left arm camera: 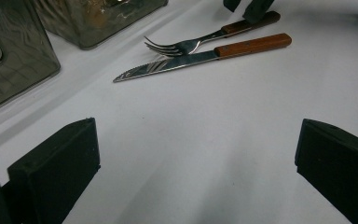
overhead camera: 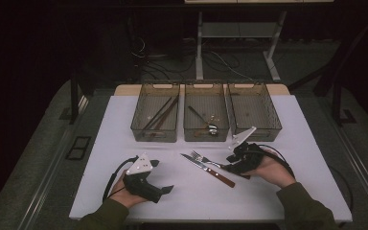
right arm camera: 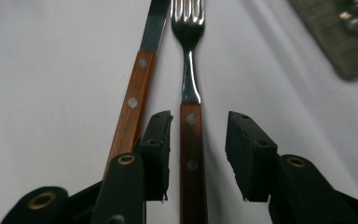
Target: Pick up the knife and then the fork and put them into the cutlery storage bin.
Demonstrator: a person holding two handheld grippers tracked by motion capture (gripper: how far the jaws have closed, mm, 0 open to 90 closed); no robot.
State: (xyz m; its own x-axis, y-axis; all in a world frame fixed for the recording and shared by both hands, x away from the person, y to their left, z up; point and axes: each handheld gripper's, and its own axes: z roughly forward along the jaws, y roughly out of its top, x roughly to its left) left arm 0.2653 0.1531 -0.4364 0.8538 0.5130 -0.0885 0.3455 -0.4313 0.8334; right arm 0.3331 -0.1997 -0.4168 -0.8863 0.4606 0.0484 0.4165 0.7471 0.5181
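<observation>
A fork [overhead camera: 202,158] and a knife [overhead camera: 208,170], both with wooden handles, lie side by side on the white table [overhead camera: 124,139] in the high view. My right gripper [overhead camera: 227,168] rests low at their handle ends. In the right gripper view its jaws stand apart on either side of the fork [right arm camera: 191,116] handle without pressing it, and the knife [right arm camera: 137,98] lies just outside the left jaw. My left gripper [overhead camera: 165,191] sits at the front left, open and holding nothing. From the left gripper view [left arm camera: 196,158] the fork [left arm camera: 186,45] and knife [left arm camera: 200,57] lie ahead.
Three translucent bins stand in a row at the back of the table. The left bin [overhead camera: 154,133] holds chopsticks and the middle bin [overhead camera: 206,135] holds a spoon. Nothing shows inside the right bin [overhead camera: 258,134]. Table legs and cables stand on the dark floor behind.
</observation>
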